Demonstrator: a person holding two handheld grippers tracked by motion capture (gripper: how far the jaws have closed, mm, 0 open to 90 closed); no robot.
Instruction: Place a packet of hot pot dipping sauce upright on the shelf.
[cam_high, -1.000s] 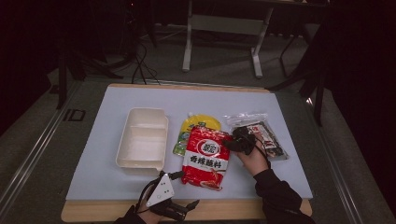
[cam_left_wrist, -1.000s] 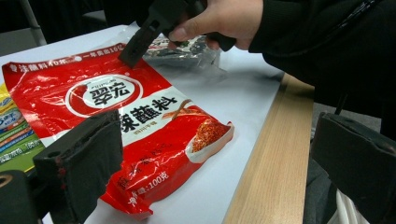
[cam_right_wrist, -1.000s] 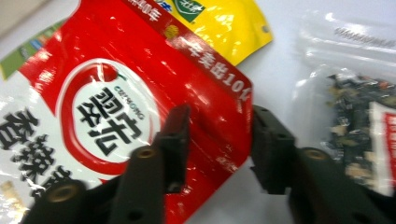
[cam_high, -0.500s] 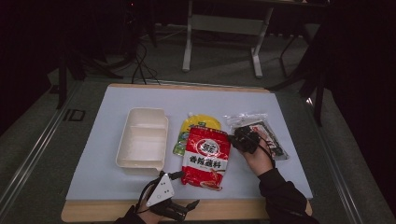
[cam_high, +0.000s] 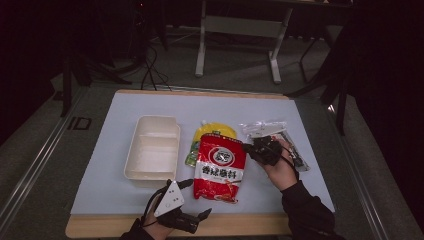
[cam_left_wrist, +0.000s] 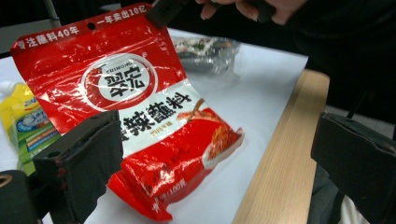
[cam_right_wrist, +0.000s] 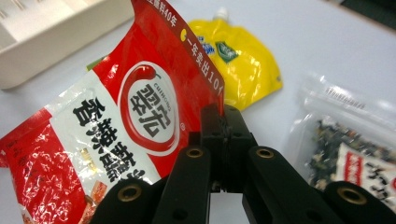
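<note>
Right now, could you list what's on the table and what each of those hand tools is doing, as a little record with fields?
Surface: pale mat on a wooden table
Held item: red pouch, upper right corner lifted, lower end on the mat
Right gripper: shut on the red pouch's corner
Left gripper: open, holding nothing, at the table's near edge
Left of pouch: white tray, two compartments, nothing inside
Behind pouch: yellow pouch
Right of pouch: clear bag with dark contents

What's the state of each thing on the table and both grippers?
red packet: sealed, top corner lifted, bottom on table
yellow pouch: capped, flat, partly under the red packet
clear packet: flat on table
white tray: empty, two compartments
right gripper: shut on the red packet's corner
left gripper: open, holding nothing
</note>
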